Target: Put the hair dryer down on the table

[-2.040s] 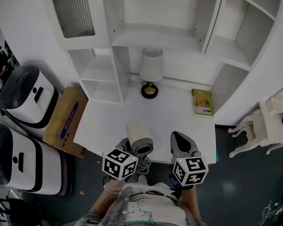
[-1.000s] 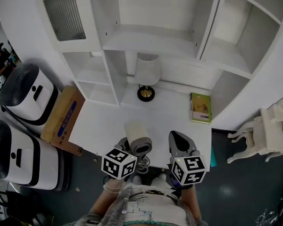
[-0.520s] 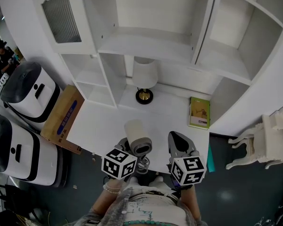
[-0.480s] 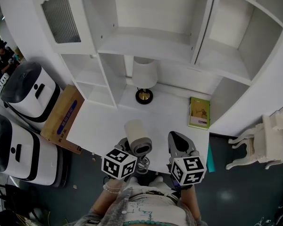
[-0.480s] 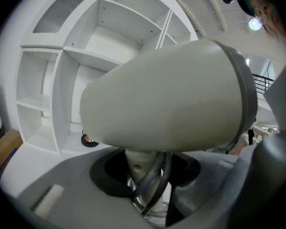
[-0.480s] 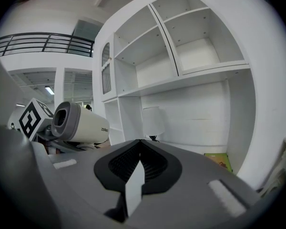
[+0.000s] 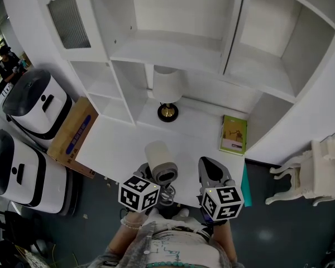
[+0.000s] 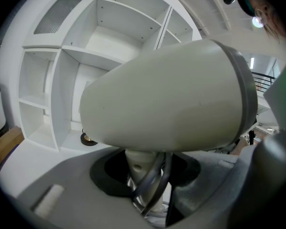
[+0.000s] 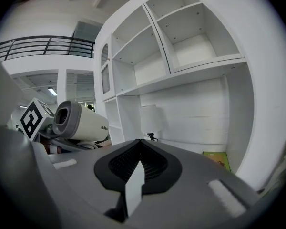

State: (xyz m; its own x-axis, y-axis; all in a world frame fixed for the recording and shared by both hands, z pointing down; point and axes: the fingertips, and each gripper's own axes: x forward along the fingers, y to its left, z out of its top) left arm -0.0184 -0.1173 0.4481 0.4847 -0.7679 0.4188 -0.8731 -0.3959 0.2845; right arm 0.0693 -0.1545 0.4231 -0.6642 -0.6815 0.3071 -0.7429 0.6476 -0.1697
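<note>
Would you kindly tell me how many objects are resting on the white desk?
2. A table lamp stands at the back of the desk, and a green book lies by its right edge. The hair dryer, gripped by the left gripper, may hide something at the front.

l claw [image 7: 152, 177] clamped on hair dryer [image 7: 159, 159]; r claw [image 7: 209, 165] closed, empty.
</note>
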